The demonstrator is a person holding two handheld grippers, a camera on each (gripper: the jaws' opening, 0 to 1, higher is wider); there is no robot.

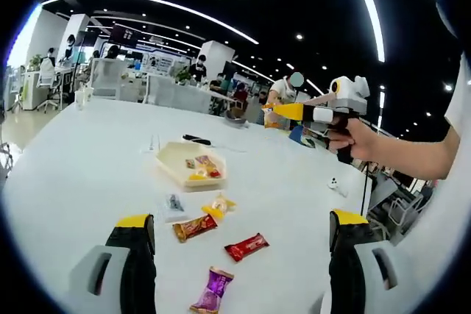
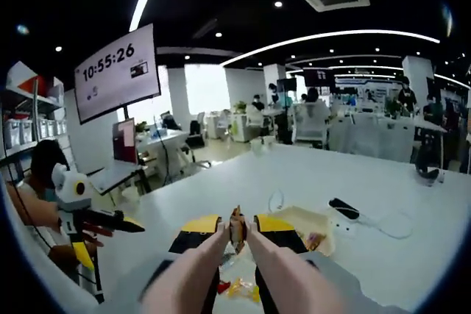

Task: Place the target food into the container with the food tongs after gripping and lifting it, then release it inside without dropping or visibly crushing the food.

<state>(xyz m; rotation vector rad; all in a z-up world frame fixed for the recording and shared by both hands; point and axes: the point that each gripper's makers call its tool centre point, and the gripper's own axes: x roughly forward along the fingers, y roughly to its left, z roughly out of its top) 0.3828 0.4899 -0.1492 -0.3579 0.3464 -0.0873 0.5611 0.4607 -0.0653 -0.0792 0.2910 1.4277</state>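
My right gripper (image 2: 237, 226) is shut on peach-orange food tongs (image 2: 199, 270), whose tips pinch a small brown wrapped snack (image 2: 237, 229) in the air above the table. From the left gripper view, that gripper (image 1: 294, 112) hangs high at the right in a person's hand, its tongs (image 1: 282, 110) pointing left. A cream container (image 1: 193, 165) holds a few snacks; it lies just beyond the tongs (image 2: 309, 227). My left gripper (image 1: 241, 218) is open wide over loose snacks: brown (image 1: 195, 227), red (image 1: 246, 246), purple (image 1: 212, 290), yellow (image 1: 219, 206).
The white table (image 1: 88, 152) stretches far back. On it lie a black device with a white cable (image 2: 344, 208) and a small clear packet (image 1: 174, 202). My left gripper (image 2: 121, 222) shows at the left, hand-held. Office desks and people stand beyond.
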